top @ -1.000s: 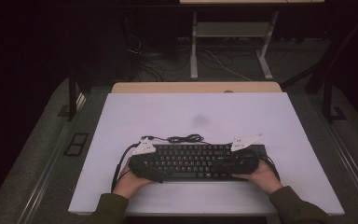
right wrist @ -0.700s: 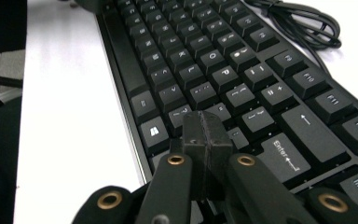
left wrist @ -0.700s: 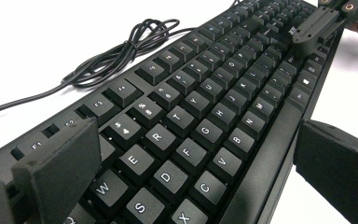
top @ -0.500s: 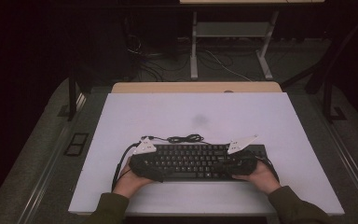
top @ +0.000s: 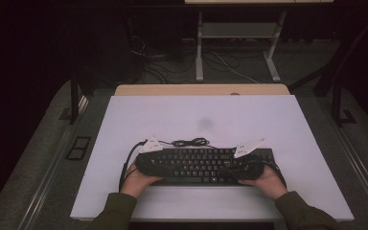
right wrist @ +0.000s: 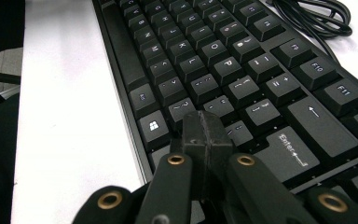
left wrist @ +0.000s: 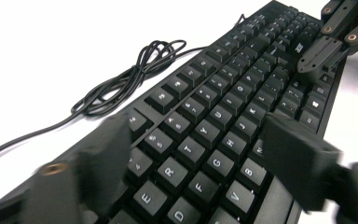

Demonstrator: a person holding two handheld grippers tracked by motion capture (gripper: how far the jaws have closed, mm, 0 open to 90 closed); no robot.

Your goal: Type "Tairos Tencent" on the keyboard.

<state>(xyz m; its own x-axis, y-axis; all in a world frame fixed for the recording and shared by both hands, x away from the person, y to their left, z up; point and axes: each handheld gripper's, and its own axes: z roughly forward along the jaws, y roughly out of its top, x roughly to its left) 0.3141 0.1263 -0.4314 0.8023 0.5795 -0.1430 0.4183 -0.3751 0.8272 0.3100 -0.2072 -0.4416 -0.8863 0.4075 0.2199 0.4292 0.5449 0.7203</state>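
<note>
A black keyboard lies across the near half of the white table. Its black cable is coiled just behind it. My left gripper hovers over the keyboard's left end. In the left gripper view it stands open, its jaws spread wide above the letter keys, nothing between them. My right gripper is over the right end. In the right gripper view it is shut, its tip low over the keys near the Enter key. The right gripper also appears far off in the left gripper view.
A wooden strip borders the table's far edge. Beyond it, a metal frame and loose cables sit on the dark floor. The person's sleeves rest at the near edge.
The right gripper has shifted slightly left and lower over the keyboard. The left gripper has barely moved.
</note>
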